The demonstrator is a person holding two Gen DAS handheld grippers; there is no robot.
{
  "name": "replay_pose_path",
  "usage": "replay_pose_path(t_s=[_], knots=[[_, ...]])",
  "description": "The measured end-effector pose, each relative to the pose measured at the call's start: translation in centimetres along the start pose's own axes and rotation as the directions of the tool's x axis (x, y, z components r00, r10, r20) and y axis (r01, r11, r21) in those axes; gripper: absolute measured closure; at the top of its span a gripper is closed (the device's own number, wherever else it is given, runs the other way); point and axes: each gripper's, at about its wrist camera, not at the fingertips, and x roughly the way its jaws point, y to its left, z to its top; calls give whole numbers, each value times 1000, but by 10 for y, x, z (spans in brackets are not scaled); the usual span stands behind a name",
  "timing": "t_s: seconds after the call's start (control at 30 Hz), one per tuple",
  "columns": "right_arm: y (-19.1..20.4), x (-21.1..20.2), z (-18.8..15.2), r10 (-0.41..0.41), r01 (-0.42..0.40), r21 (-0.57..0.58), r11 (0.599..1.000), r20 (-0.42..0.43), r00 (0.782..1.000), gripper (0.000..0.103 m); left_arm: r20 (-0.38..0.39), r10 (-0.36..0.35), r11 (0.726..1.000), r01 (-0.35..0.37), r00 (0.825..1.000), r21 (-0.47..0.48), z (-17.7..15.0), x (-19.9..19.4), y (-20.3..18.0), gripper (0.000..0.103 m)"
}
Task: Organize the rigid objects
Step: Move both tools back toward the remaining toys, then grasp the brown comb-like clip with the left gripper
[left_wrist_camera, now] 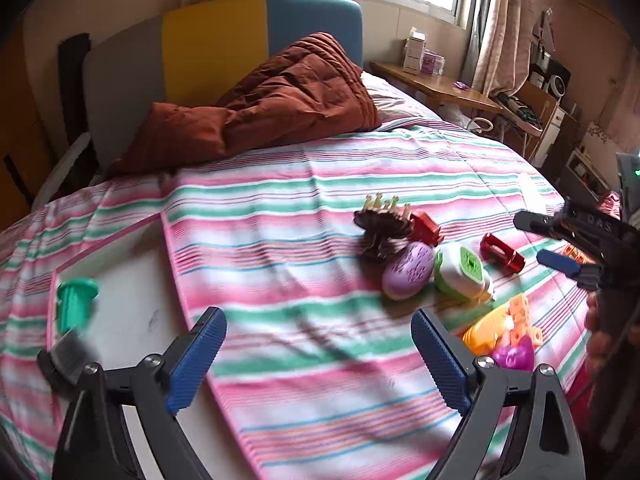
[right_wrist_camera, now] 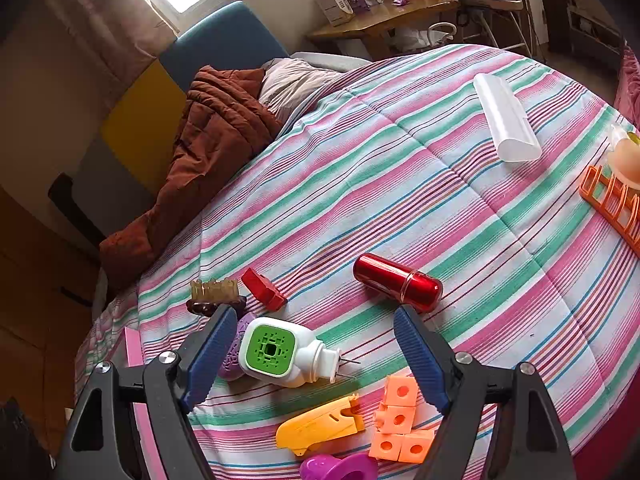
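Observation:
Small rigid things lie on a striped bedspread (right_wrist_camera: 400, 200). A white and green plug-in device (right_wrist_camera: 280, 354) lies between my right gripper's (right_wrist_camera: 316, 354) open, empty fingers. Around it lie a red capsule case (right_wrist_camera: 398, 282), a red clip (right_wrist_camera: 264, 290), a brown comb piece (right_wrist_camera: 214, 296), a purple oval (right_wrist_camera: 234, 360), a yellow piece (right_wrist_camera: 320, 426), orange cubes (right_wrist_camera: 398, 420) and a purple cup (right_wrist_camera: 340, 468). My left gripper (left_wrist_camera: 318, 354) is open and empty above the bedspread (left_wrist_camera: 300, 320). A green spool (left_wrist_camera: 74, 304) lies in a white tray (left_wrist_camera: 132, 320) to its left. The right gripper (left_wrist_camera: 560, 244) shows at far right.
A brown quilt (left_wrist_camera: 280, 96) lies at the headboard (left_wrist_camera: 216, 48). A translucent white case (right_wrist_camera: 506, 118), an orange rack (right_wrist_camera: 612, 204) and a peach bottle (right_wrist_camera: 624, 156) lie at the far right. A wooden desk (right_wrist_camera: 384, 16) stands beyond the bed.

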Motion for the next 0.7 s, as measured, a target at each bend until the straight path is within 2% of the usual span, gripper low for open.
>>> replay_pose_path(t_s=[0.1, 0.2, 0.3, 0.5, 0.7], knots=[[-1, 0, 0, 15, -15, 12, 1000, 0, 1000, 21, 3, -35, 999, 35, 999, 14, 16, 16, -9, 8], [-2, -2, 2, 28, -28, 24, 999, 7, 1000, 21, 2, -28, 998, 28, 1000, 57, 31, 35, -18, 5], [-6, -3, 3, 43, -43, 49, 998, 14, 999, 21, -30, -54, 995, 57, 998, 84, 43, 60, -26, 4], [-16, -2, 6, 52, -53, 103, 993, 12, 999, 21, -69, -105, 994, 107, 992, 28, 63, 98, -27, 4], [-17, 1, 7, 61, -60, 108, 992, 1, 998, 21, -82, -150, 987, 154, 985, 47, 75, 128, -38, 2]])
